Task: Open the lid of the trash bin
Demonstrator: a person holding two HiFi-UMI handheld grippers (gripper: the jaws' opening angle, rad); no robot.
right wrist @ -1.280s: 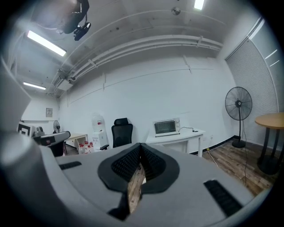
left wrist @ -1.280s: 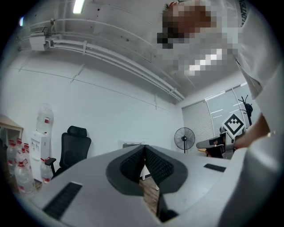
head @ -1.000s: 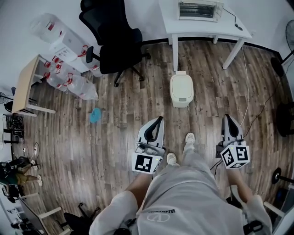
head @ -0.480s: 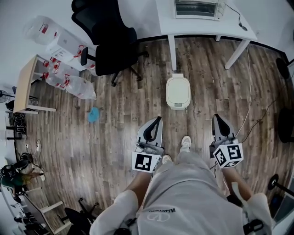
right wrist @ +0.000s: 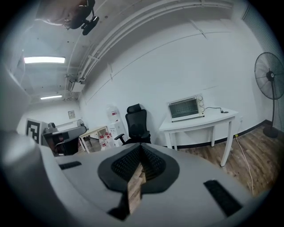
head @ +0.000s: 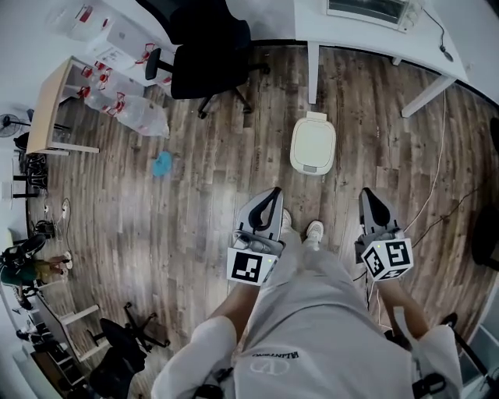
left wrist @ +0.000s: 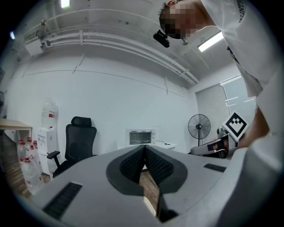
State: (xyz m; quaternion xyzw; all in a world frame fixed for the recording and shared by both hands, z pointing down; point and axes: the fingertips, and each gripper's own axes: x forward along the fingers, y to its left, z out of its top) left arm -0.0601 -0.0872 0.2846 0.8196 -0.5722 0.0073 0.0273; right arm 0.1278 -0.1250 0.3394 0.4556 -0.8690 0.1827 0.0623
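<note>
The cream trash bin (head: pixel 313 145) stands on the wood floor ahead of the person's feet, with its lid down. My left gripper (head: pixel 270 202) hangs short of the bin and to its left, jaws shut on nothing. My right gripper (head: pixel 367 200) is held short of the bin and to its right, also shut and empty. In the left gripper view the left gripper (left wrist: pixel 144 150) has its ribbed pads pressed together at the tips. The right gripper (right wrist: pixel 141 150) looks the same in the right gripper view. Neither gripper view shows the bin clearly.
A black office chair (head: pixel 207 47) stands far left of the bin. A white table (head: pixel 374 31) with a toaster oven (head: pixel 376 8) is behind it. Water bottles (head: pixel 129 113) and a blue object (head: pixel 162 164) lie at left. A cable (head: pixel 437 179) runs along the floor at right.
The person has stepped forward, so the bin now lies nearer to both grippers. Both grippers stay shut and keep their places in front of the body.
</note>
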